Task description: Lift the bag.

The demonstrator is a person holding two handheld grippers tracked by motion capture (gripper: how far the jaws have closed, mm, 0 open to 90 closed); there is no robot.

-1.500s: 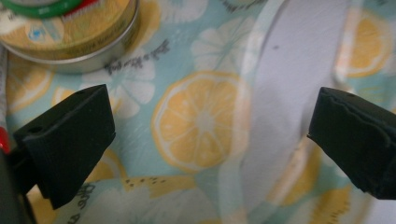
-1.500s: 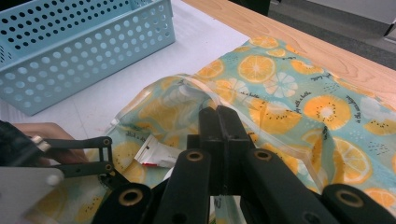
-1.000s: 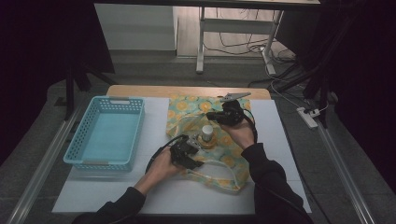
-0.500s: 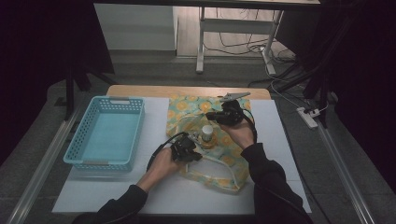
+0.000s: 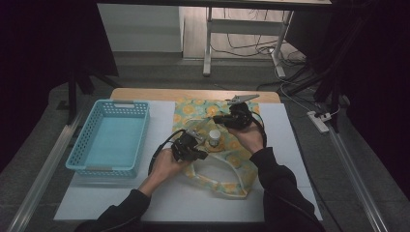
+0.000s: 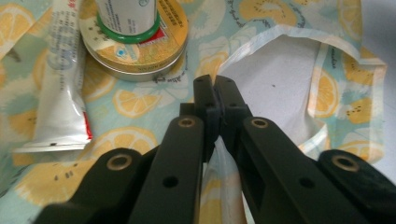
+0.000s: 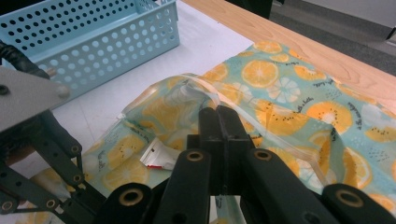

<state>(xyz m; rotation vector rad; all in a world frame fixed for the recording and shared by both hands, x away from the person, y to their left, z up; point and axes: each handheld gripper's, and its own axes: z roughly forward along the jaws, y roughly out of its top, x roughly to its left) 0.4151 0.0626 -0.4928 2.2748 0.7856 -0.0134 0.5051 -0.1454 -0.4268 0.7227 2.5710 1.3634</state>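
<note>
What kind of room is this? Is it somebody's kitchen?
Probably not a kitchen. It looks like a lab or workshop set up for recording: a white-topped table ringed by dark curtains, loose cables on the floor, and a power strip.

— Where have you been set up?
— You're in a lab-style recording space: a white table [image 5: 290, 145] ringed by dark curtains [image 5: 43, 58], metal floor rails [image 5: 38, 179], loose cables [image 5: 251, 46] beyond, and a power strip [image 5: 319, 121] at your right.
</note>
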